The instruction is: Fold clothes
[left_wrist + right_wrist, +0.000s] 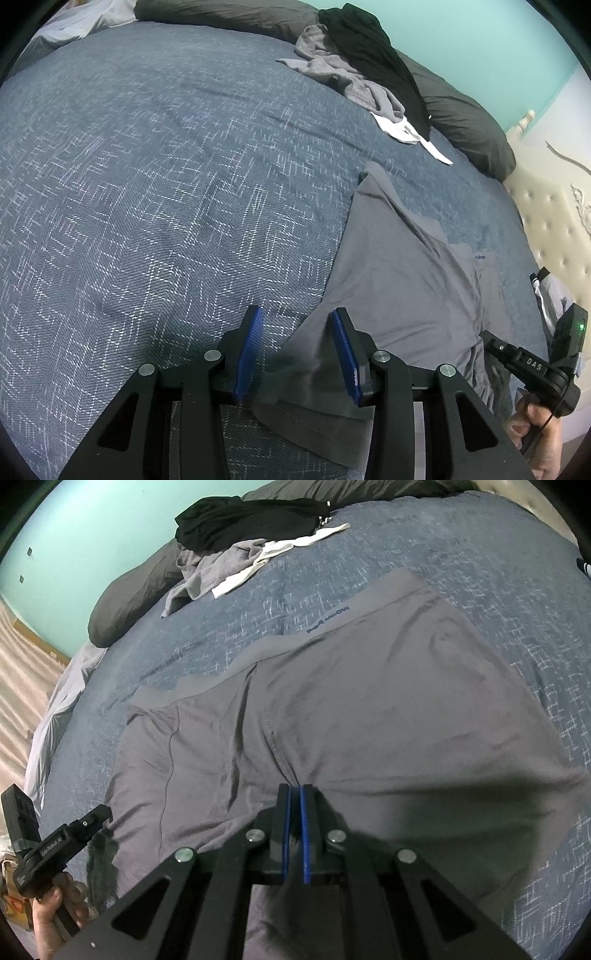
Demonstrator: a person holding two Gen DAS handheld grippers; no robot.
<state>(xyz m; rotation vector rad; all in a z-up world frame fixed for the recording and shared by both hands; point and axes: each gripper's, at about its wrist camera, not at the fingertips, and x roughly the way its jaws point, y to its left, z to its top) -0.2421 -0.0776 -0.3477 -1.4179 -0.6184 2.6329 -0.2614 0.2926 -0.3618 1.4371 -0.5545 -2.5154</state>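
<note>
Grey shorts (pixel 332 709) spread flat on the bed (pixel 147 184). Right hand-held gripper (pixel 295 794) clamped on their near hem; left hand-held gripper (pixel 297 325) released, jaws apart over a corner.

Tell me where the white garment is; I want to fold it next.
The white garment lies far up the bed near the dark pillows, beside the crumpled grey garment and just below the black clothes, beyond the grey shorts.

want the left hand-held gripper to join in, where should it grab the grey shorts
Likely the leg hem corner of the grey shorts, already lying between the open left hand-held gripper pads. Come in low from the near edge; that flat corner is free, while the right hand-held gripper pinches the middle.
</note>
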